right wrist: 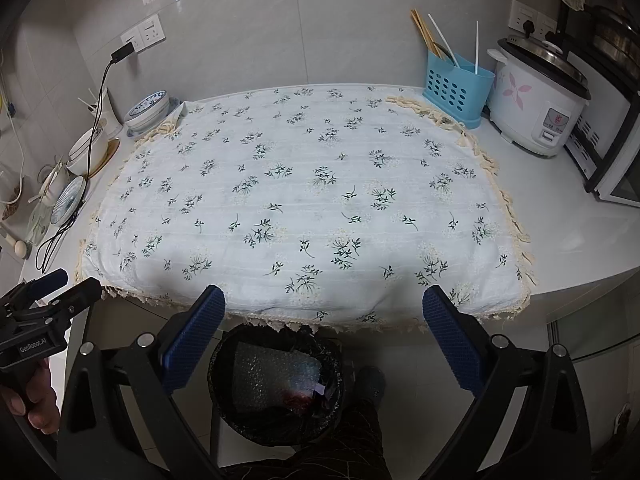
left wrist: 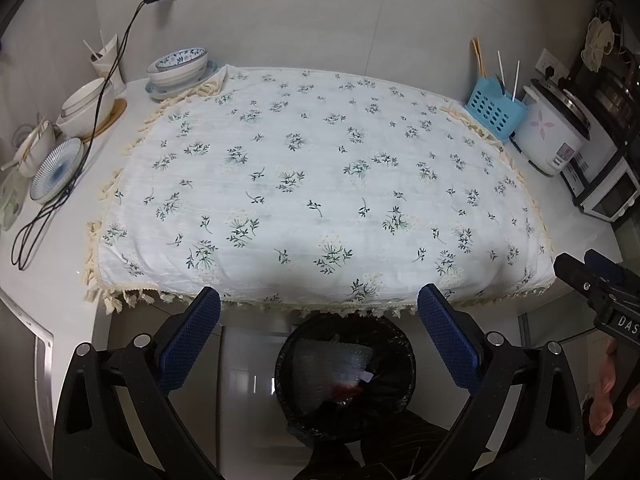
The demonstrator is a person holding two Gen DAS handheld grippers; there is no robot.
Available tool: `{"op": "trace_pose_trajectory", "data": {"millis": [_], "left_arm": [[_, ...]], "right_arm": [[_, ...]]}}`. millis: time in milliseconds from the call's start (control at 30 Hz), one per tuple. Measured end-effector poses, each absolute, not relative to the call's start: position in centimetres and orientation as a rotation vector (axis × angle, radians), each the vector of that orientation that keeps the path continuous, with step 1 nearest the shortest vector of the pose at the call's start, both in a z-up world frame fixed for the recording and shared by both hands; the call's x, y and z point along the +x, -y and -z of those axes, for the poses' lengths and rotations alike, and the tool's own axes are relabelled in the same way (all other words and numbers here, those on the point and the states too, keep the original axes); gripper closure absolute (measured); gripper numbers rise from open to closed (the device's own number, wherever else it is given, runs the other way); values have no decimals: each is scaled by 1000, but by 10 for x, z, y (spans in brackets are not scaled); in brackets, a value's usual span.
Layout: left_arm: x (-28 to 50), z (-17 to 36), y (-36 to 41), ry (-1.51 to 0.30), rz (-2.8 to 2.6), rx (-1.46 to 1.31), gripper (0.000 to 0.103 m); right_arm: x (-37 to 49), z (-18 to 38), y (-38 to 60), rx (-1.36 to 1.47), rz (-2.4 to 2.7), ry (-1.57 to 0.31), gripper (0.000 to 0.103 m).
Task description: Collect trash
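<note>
A black-lined trash bin (left wrist: 400,344) stands on the floor below the table's front edge, seen also in the right wrist view as the bin (right wrist: 224,408). Inside lies a sheet of bubble wrap (left wrist: 332,364) (right wrist: 268,376) with something red under it. My left gripper (left wrist: 318,340) hangs open above the bin, nothing between its blue pads. My right gripper (right wrist: 324,340) is likewise open and empty, just right of the bin. Each gripper shows at the edge of the other's view. The floral tablecloth (left wrist: 320,176) (right wrist: 304,200) has nothing lying on it.
Bowls and plates (left wrist: 180,70) and a black cable (left wrist: 52,200) sit along the table's left side. A blue utensil holder (right wrist: 456,88), a rice cooker (right wrist: 540,108) and an oven (right wrist: 608,148) stand at the right. A person's leg and shoe (right wrist: 370,388) are beside the bin.
</note>
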State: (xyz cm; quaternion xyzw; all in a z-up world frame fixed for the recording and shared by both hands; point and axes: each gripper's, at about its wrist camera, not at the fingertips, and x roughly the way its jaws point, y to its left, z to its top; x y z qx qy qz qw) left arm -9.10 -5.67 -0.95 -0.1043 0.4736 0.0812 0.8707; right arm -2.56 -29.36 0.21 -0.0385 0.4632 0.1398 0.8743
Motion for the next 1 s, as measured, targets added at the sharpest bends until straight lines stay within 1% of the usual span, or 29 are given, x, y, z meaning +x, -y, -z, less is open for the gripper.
{"op": "trace_pose_trajectory", "data": {"millis": [300, 1000], "left_arm": [[-90, 12, 54, -1006, -179, -190, 6], [-87, 13, 45, -1006, -165, -230, 6]], "right_arm": [[-26, -2, 292, -81, -295, -968, 8], [-26, -1, 288, -84, -297, -970, 8]]}}
